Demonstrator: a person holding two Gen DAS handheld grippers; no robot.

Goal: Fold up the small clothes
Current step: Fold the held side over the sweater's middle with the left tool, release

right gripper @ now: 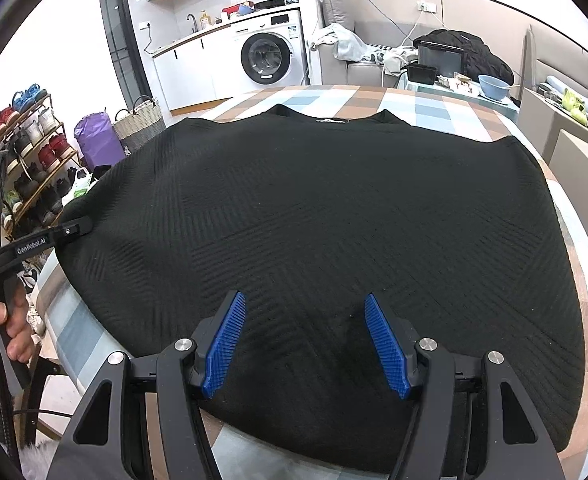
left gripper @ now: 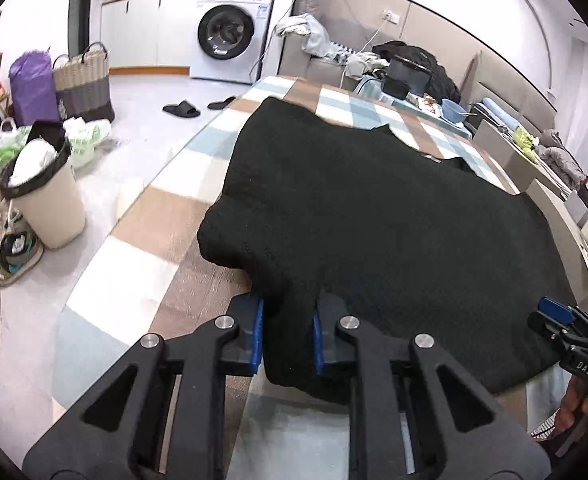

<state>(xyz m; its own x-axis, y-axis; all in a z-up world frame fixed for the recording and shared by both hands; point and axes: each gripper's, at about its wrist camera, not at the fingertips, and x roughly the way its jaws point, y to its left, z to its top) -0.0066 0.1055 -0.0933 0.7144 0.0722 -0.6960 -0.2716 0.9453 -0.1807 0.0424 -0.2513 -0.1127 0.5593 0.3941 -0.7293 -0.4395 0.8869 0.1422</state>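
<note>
Black knit top [right gripper: 313, 240], spread flat on checked surface [left gripper: 142, 216], neckline at far side from both tools, hem at near side. Left tool [left gripper: 286, 336]: blue pads narrowed onto a bunched fold at the top's near-left corner, cloth pinched between and humped up just ahead of the fingertips. Right tool [right gripper: 305, 340]: jaws standing wide, poised over the near hem, pads [right gripper: 224, 344] apart from each other with cloth beneath but none gripped; whether tips touch the fabric cannot be told. Fabric: ribbed, thick-looking, soft and limp; judged light, non-fragile, not slippery against ribbed pads, likely to sag and drag across the surface when lifted by one point. Best holds, by judgement: corners and hem edge, both layers taken together; matching near-right corner suits the right tool, so the hem lifts evenly. Risk: single-layer pinch, leaving lower layer behind; uneven lift skewing the fold. Stage: early, first fold not yet made. Beyond the far edge of the surface: washer [left gripper: 230, 36], sofa with clutter; left of left tool: bin [left gripper: 46, 200] on floor.
</note>
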